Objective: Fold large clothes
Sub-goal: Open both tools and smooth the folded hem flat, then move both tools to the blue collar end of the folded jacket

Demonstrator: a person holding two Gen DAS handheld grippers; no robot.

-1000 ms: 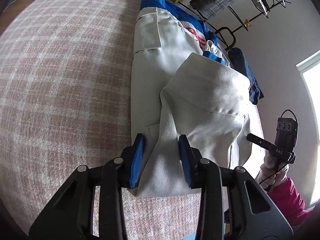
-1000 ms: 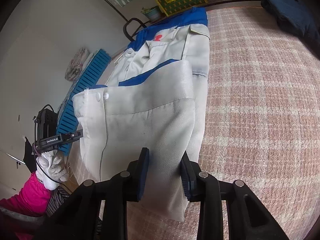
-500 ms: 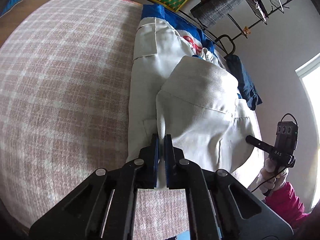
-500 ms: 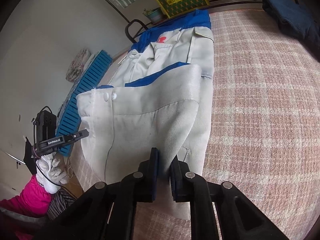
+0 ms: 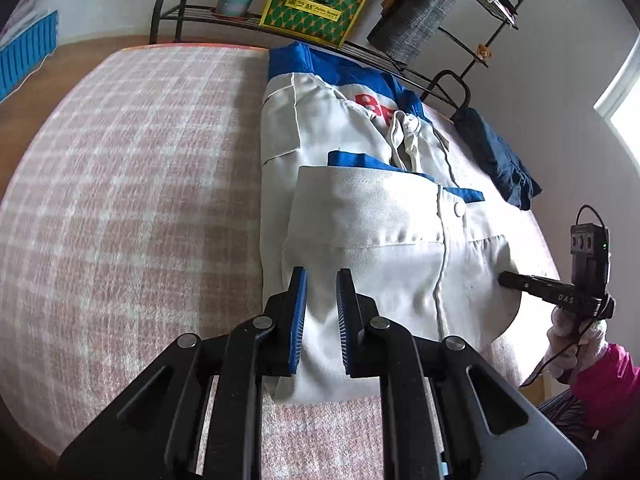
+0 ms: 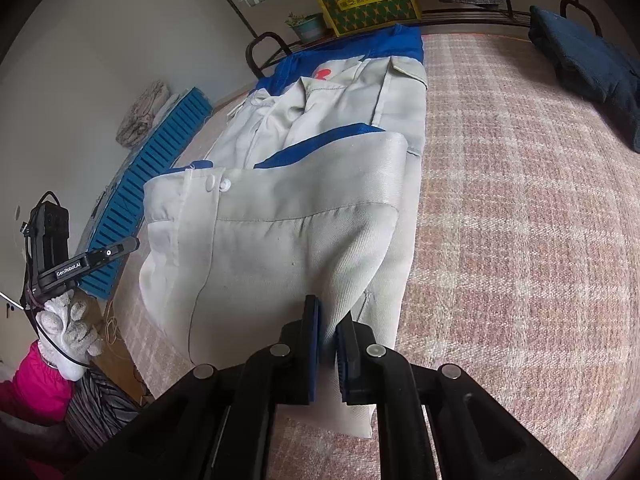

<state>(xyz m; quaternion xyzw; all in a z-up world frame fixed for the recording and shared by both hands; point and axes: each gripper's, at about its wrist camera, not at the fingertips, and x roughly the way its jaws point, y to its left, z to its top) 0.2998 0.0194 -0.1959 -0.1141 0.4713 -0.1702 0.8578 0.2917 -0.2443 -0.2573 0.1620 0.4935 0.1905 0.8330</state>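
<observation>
A large grey-white work jacket (image 5: 372, 216) with blue trim and a red print lies on a pink plaid bed (image 5: 132, 208), its lower part folded up over the chest. My left gripper (image 5: 321, 280) stands open over the folded hem's left corner, the cloth lying between and below the pads. In the right wrist view the jacket (image 6: 288, 232) has its near fold raised. My right gripper (image 6: 326, 320) is shut on the fold's right corner. Each gripper also shows at the edge of the other view, the right (image 5: 516, 280) and the left (image 6: 120, 246).
A folded dark blue garment (image 5: 496, 156) lies on the bed's far right side. A metal rack with a yellow-green box (image 5: 312, 8) and a potted plant (image 5: 234, 0) stands behind the bed. A blue slatted panel (image 6: 148, 184) lies on the floor.
My left gripper has opened and let go of the fold, which now lies flatter on the jacket. The right gripper stays shut on its corner, moved forward.
</observation>
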